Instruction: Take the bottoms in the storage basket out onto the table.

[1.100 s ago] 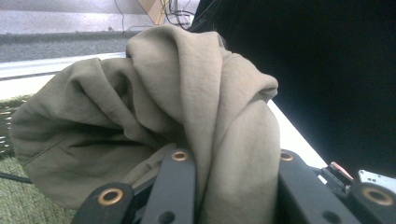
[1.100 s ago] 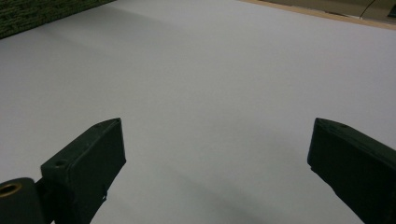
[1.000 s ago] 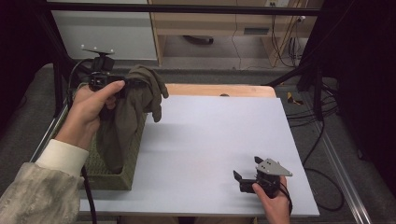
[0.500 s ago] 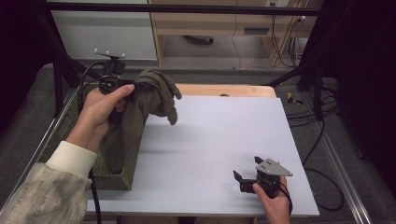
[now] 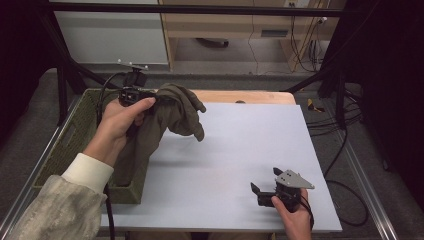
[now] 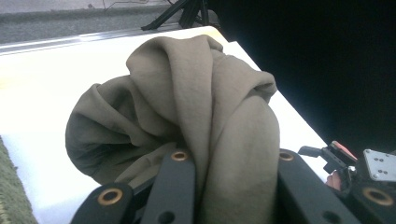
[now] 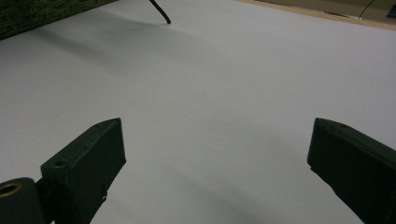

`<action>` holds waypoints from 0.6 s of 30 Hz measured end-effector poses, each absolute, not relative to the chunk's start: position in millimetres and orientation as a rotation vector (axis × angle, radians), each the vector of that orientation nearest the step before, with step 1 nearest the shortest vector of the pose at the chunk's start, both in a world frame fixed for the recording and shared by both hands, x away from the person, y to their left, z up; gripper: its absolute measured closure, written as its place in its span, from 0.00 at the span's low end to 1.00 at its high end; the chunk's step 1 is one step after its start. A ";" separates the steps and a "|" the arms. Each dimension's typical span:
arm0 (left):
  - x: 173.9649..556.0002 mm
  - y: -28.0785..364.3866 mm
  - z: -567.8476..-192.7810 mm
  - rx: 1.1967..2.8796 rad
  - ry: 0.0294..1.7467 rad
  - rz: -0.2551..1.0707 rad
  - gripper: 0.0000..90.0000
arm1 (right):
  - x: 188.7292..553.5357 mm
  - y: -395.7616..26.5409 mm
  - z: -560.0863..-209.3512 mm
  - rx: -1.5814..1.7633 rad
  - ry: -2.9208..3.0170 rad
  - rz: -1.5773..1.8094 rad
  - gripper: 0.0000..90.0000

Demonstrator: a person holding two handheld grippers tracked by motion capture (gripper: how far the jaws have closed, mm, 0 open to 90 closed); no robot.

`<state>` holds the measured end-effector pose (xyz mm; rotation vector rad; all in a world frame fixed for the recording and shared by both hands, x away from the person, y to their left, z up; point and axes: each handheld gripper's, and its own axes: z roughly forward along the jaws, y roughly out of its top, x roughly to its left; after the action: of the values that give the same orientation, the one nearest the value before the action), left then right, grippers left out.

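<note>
The broad white rectangular surface [image 5: 240, 150] is seen from the high view, with a green woven basket [image 5: 65, 150] set at its left edge. A large olive-brown cloth garment [image 5: 170, 112] is held partly lifted out of that basket: its lower length hangs down into the basket, while its bunched upper folds are carried over the left part of the surface, above it and apparently not resting on it. The step in hand is judged to be the drawing of the garment out of the basket and across onto the surface.

The left gripper [image 5: 150, 97] is clamped on the garment; in the left gripper view a thick fold of fabric [image 6: 219, 154] is pinched between the two black jaws. The right gripper [image 5: 260, 192] is held low near the front right of the surface, well apart from the cloth, with its jaws spread wide and nothing between them, as the right gripper view shows [image 7: 210, 177].

For the next move, the hanging tail would need to be lifted clear of the basket rim before the garment is laid down; a free edge could then be taken by the waiting right gripper so that the bundle may be spread flat
</note>
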<state>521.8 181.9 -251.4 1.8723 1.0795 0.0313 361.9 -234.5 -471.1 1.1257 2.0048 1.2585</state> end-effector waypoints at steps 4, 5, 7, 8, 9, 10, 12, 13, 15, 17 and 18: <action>521.6 180.4 -252.9 1.876 1.076 0.029 0.87 | 361.9 -233.6 -471.2 1.124 2.008 1.257 0.05; 521.6 179.9 -253.3 1.877 1.075 0.028 0.87 | 361.9 -233.6 -471.2 1.123 2.009 1.257 0.05; 521.2 178.6 -253.9 1.879 1.076 0.026 0.87 | 361.9 -233.7 -471.2 1.124 2.007 1.258 0.05; 521.3 178.3 -254.2 1.883 1.072 0.029 0.87 | 361.9 -233.9 -471.1 1.124 2.007 1.257 0.05; 521.2 177.6 -254.6 1.885 1.071 0.027 0.87 | 361.8 -233.9 -471.1 1.125 2.007 1.258 0.05; 521.1 177.0 -255.1 1.887 1.070 0.027 0.87 | 361.8 -233.9 -471.1 1.126 2.006 1.259 0.05; 520.8 175.4 -255.9 1.890 1.071 0.022 0.87 | 361.8 -233.8 -471.1 1.125 2.007 1.259 0.05; 520.9 174.8 -256.3 1.893 1.068 0.024 0.87 | 361.8 -233.8 -471.1 1.124 2.007 1.258 0.05; 520.7 173.0 -257.0 1.895 1.069 0.021 0.87 | 361.8 -233.8 -471.1 1.124 2.008 1.258 0.05; 520.9 172.1 -257.4 1.899 1.065 0.022 0.87 | 361.8 -234.0 -471.0 1.124 2.007 1.258 0.05; 520.9 171.8 -257.6 1.899 1.066 0.022 0.87 | 361.9 -234.1 -471.1 1.124 2.007 1.258 0.05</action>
<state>520.9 171.8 -257.6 1.8991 1.0659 0.0217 361.9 -234.1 -471.1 1.1244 2.0075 1.2577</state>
